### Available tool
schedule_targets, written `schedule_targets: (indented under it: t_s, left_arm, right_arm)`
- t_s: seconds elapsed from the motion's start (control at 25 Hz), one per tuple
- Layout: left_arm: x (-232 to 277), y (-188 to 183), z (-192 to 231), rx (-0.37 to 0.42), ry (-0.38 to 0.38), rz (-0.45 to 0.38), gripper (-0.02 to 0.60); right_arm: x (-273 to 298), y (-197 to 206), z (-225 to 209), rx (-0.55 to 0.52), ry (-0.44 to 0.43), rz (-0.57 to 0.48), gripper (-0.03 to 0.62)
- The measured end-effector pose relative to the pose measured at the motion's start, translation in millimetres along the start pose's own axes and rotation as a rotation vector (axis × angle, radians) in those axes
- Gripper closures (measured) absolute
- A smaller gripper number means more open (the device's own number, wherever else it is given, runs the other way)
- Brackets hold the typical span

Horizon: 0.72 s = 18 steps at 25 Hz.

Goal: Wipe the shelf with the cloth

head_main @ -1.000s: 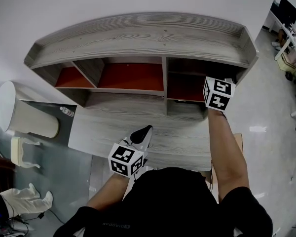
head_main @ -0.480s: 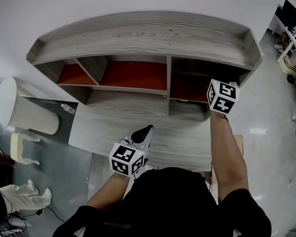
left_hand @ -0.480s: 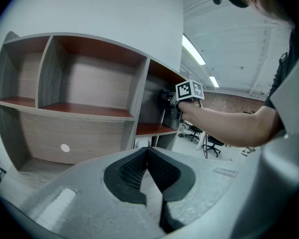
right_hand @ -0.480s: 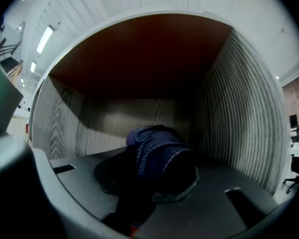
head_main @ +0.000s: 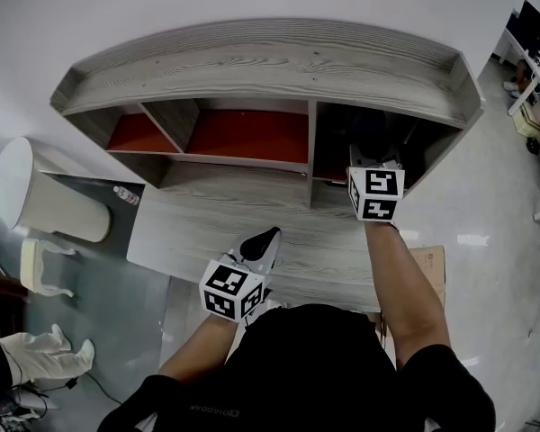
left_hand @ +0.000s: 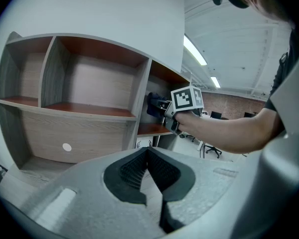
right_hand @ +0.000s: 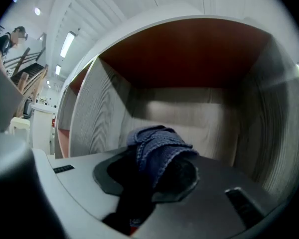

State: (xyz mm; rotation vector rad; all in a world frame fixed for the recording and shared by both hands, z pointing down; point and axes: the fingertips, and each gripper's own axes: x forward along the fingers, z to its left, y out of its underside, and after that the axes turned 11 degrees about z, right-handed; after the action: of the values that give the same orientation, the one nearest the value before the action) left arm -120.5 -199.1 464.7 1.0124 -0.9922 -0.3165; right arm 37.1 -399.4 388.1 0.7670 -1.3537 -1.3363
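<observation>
Head view: the right tongs (head_main: 371, 165) have slid leftward at the shelf's (head_main: 252, 66) right compartment, so a wiping stroke seems under way. Left gripper view: left tongs (left_hand: 148, 168) pressed together, empty. Right gripper view: tongs clamped on the blue cloth (right_hand: 157, 146) inside that compartment.

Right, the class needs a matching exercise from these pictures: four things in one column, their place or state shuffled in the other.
1 cloth
2 left hand-held gripper
3 right hand-held gripper
4 white bin

A standing left of the desk
B shut, empty, over the desk
C blue, bunched between jaws
D at the shelf's right compartment

Pairs: 1-C, 2-B, 3-D, 4-A
</observation>
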Motion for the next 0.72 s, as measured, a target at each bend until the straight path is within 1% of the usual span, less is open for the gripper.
schedule_targets:
  t_s: [0.24,0.36,0.52,0.72]
  left_arm:
    - [-5,6,3,-0.042,-0.001,-0.005,0.574]
    - [-9,9,6,-0.049,-0.016,-0.009,0.574]
    - [-15,12,11,-0.060,-0.041,-0.013,0.574]
    - [-19,15,16,-0.078,-0.062,-0.016,0.574]
  right_arm:
    - [17,10,43,-0.063,-0.098,0.031,0.494]
    - [25,12,58,-0.083,-0.140,0.053,0.494]
    - [34,15,65,-0.092,-0.164,0.076,0.494]
    - [46,24,63,-0.079,-0.169,0.101,0.494]
